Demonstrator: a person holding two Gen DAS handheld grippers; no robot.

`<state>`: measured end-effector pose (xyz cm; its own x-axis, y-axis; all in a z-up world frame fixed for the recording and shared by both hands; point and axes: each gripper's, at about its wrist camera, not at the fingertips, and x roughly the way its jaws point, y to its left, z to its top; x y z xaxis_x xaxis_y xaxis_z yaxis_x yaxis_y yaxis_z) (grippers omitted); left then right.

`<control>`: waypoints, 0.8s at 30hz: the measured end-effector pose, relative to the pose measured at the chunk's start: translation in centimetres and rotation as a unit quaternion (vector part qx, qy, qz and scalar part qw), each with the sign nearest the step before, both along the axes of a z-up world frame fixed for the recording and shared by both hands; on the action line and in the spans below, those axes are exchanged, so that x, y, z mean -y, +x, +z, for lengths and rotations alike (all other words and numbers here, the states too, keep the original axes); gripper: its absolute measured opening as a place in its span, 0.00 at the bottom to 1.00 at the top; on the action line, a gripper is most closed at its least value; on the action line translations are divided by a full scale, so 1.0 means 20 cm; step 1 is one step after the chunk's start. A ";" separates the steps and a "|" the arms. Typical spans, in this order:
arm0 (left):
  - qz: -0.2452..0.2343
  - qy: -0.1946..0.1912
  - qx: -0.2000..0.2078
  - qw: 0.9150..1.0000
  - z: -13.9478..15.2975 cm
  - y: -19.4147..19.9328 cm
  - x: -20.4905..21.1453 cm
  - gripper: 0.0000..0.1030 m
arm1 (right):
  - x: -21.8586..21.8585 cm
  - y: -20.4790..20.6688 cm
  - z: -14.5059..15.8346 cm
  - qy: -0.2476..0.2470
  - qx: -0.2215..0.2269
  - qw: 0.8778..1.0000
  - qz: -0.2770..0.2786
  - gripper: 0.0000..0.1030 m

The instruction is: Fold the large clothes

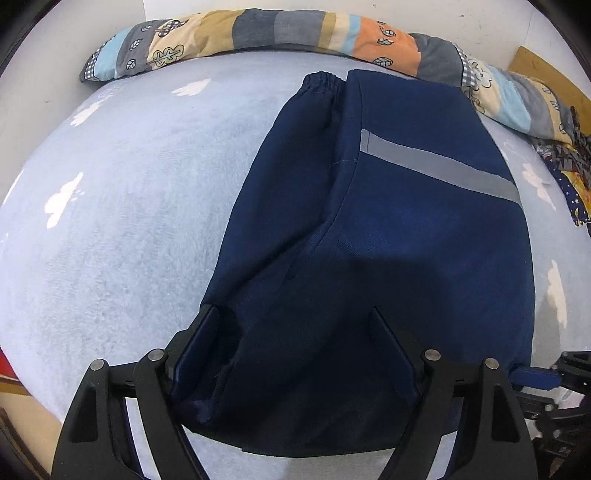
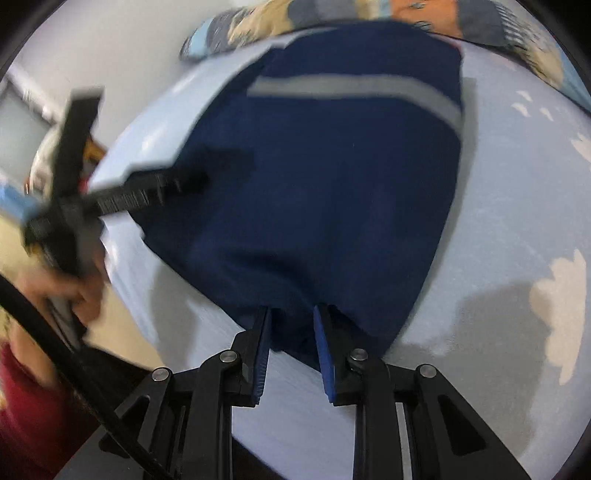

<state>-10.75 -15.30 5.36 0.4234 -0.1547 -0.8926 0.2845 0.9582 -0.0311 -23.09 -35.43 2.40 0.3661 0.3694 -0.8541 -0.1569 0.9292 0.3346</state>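
A navy garment (image 1: pixel 406 240) with a grey stripe (image 1: pixel 443 162) lies folded on the light-blue bed sheet (image 1: pixel 129 221), one sleeve with an elastic cuff (image 1: pixel 323 79) laid along its left side. My left gripper (image 1: pixel 293 317) stands wide open over the garment's near left end, with cloth lying between its fingers. In the right wrist view my right gripper (image 2: pixel 291 314) is shut on the near edge of the garment (image 2: pixel 332 184), a bunch of cloth pinched between its blue pads. The blurred left gripper (image 2: pixel 177 181) reaches onto the cloth from the left.
A rolled patchwork quilt (image 1: pixel 258 29) lies along the far edge of the bed. More patterned fabric (image 1: pixel 569 192) sits at the far right. A hand (image 2: pixel 74 291) and a red sleeve (image 2: pixel 22 406) show at the left. White walls stand behind.
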 end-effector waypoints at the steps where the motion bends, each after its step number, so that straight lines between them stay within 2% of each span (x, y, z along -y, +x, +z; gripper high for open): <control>1: 0.001 -0.002 -0.001 1.000 0.00 0.00 0.00 0.80 | 0.00 0.01 0.00 0.001 -0.003 1.000 -0.002 0.24; 4: 0.009 -0.021 0.006 1.000 0.04 -0.03 -0.03 0.80 | -0.02 0.02 0.02 -0.018 -0.009 1.000 0.008 0.24; 5: 0.009 -0.032 0.016 0.999 0.07 -0.04 -0.04 0.80 | -0.01 0.03 0.04 -0.011 -0.012 1.000 0.005 0.24; 6: 0.007 -0.041 0.026 0.999 0.10 -0.05 -0.06 0.80 | 0.02 0.04 0.07 0.020 -0.012 1.000 -0.003 0.28; 7: 0.005 -0.052 0.042 0.998 0.14 -0.06 -0.07 0.80 | 0.07 0.06 0.13 0.073 0.004 0.997 -0.011 0.28; 8: 0.005 -0.060 0.056 0.997 0.18 -0.06 -0.07 0.80 | 0.11 0.08 0.18 0.099 0.021 0.995 -0.021 0.28; 9: 0.007 -0.071 0.066 0.995 0.21 -0.06 -0.06 0.80 | 0.18 0.12 0.26 0.104 0.052 0.992 -0.045 0.28; 11: 0.012 -0.100 0.069 0.993 0.24 -0.05 -0.07 0.80 | 0.27 0.19 0.36 0.074 0.095 0.988 -0.093 0.28; 12: 0.014 -0.119 0.065 0.991 0.24 -0.04 -0.06 0.80 | 0.32 0.26 0.40 0.072 0.108 0.985 -0.114 0.30; 14: 0.017 -0.134 0.058 0.989 0.24 -0.01 -0.06 0.80 | 0.38 0.39 0.45 0.078 0.119 0.981 -0.134 0.32; 18: 0.034 -0.099 0.041 0.994 0.18 0.01 -0.06 0.80 | 0.33 0.73 0.43 0.001 0.120 0.981 -0.152 0.33; 20: 0.051 -0.085 0.019 0.995 0.13 0.03 -0.10 0.80 | 0.33 0.90 0.37 -0.012 0.106 0.981 -0.160 0.33; 23: 0.085 -0.064 -0.019 0.994 0.04 0.07 -0.17 0.80 | 0.39 1.10 0.22 -0.023 0.061 0.980 -0.186 0.33; 24: 0.090 -0.068 -0.032 0.993 0.01 0.08 -0.19 0.80 | 0.40 1.16 0.16 -0.038 0.030 0.980 -0.193 0.33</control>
<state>-9.20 -11.43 5.60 0.3988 -0.2035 -0.8942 0.1032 0.9788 -0.1767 0.08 -43.49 5.61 0.5161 0.1306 -0.8465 0.1939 0.9448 0.2639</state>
